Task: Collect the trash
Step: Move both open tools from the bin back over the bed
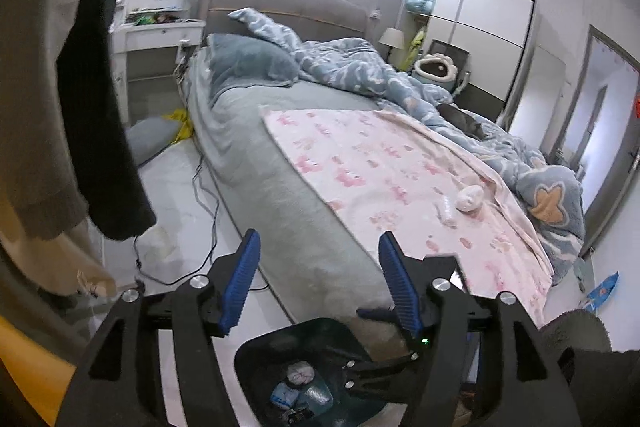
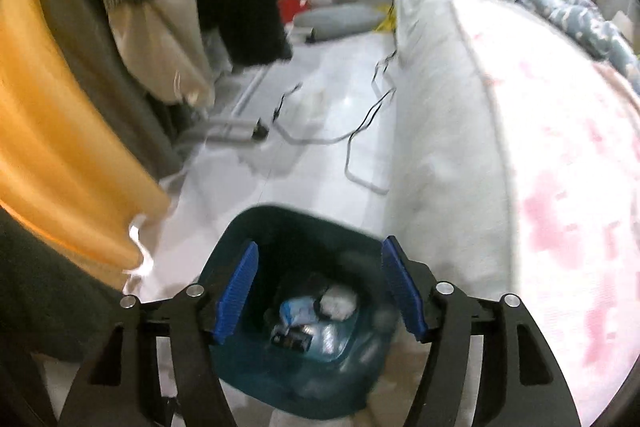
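Overhead, the right gripper (image 2: 318, 277) hangs spread and empty above a dark bin (image 2: 248, 239) holding wrappers; the left gripper (image 1: 318, 267), likewise agape, faces the bed (image 1: 248, 163).

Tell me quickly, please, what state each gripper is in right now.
Left gripper: open, holding nothing, aimed over the bed.
Right gripper: open, holding nothing, above the trash bin.

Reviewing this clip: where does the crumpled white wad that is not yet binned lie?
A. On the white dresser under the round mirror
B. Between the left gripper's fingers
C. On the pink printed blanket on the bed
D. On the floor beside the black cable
C: in the left wrist view the crumpled white wad rests on the pink printed blanket, while the left gripper is open and holds nothing.
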Motion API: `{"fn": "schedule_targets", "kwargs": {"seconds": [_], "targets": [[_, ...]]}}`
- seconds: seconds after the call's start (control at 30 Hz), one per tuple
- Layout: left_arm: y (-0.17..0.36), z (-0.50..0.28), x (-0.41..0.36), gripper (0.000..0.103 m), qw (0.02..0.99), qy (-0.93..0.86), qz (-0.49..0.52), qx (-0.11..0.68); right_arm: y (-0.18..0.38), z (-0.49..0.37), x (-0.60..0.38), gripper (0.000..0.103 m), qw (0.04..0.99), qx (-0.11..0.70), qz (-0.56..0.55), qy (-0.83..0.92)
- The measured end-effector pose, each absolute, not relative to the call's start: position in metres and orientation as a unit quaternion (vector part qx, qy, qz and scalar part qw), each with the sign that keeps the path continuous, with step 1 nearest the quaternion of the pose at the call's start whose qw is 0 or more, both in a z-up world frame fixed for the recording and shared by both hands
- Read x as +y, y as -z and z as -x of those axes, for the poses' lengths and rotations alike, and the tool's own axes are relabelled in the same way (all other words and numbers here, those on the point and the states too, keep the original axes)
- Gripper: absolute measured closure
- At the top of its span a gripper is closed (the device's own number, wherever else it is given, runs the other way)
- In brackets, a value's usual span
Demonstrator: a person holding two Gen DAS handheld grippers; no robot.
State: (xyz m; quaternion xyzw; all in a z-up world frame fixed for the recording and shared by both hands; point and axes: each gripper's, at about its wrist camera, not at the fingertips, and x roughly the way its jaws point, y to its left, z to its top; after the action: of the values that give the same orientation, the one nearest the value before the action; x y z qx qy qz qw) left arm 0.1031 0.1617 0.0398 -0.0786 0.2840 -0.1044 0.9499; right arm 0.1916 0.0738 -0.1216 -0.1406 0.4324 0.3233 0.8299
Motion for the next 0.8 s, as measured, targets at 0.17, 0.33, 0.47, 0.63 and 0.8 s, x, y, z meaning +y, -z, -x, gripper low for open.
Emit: {"fn": "schedule_targets", "kwargs": {"seconds": [0.17, 0.33, 0.47, 0.63, 0.8], "targets": [[-0.042, -0.114, 0.139, 0.031, 0.947, 0.128, 0.086, 0.281, 0.093, -0.204, 0.036, 0.033, 0.857, 0.401, 0.104, -0.307], [-0.046, -0.128, 0.109, 0.027, 0.947, 0.145, 0.074, 0.276, 0.073, -0.221, -0.004, 0.032, 0.876, 0.385, 0.078, -0.279], [-0.040, -0.140, 0.091, 0.025, 0.945, 0.154, 0.068, 0.280, 0.063, -0.228, -0.029, 0.031, 0.887, 0.371, 0.066, -0.267], [-0.031, -0.161, 0.063, 0.025, 0.938, 0.168, 0.075, 0.295, 0.054, -0.240, -0.064, 0.029, 0.898, 0.358, 0.068, -0.246], [-0.026, -0.177, 0.040, 0.025, 0.935, 0.186, 0.075, 0.294, 0.050, -0.255, -0.098, 0.029, 0.908, 0.351, 0.074, -0.218]]}}
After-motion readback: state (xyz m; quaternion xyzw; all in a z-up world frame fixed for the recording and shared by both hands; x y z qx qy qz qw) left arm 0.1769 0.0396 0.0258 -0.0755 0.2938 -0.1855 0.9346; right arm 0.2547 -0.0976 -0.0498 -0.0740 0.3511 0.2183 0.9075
